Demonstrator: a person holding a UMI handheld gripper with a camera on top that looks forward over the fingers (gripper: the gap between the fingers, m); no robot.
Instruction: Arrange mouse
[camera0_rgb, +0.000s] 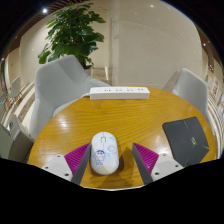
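A round wooden table (80, 125) stands in a bright room, with grey chairs (58, 85) around it and a leafy green plant (72, 35) behind them. The gripper (108, 160) is held low over the near edge of the table, pointing across it, fingers spread apart with their magenta pads (75, 157) facing inward. A white mouse (104, 151) rests on the table between the fingers, with a gap at each side. Beyond it, across the table, lies a white keyboard (119, 93). A dark mouse mat (186, 138) sits to the right.
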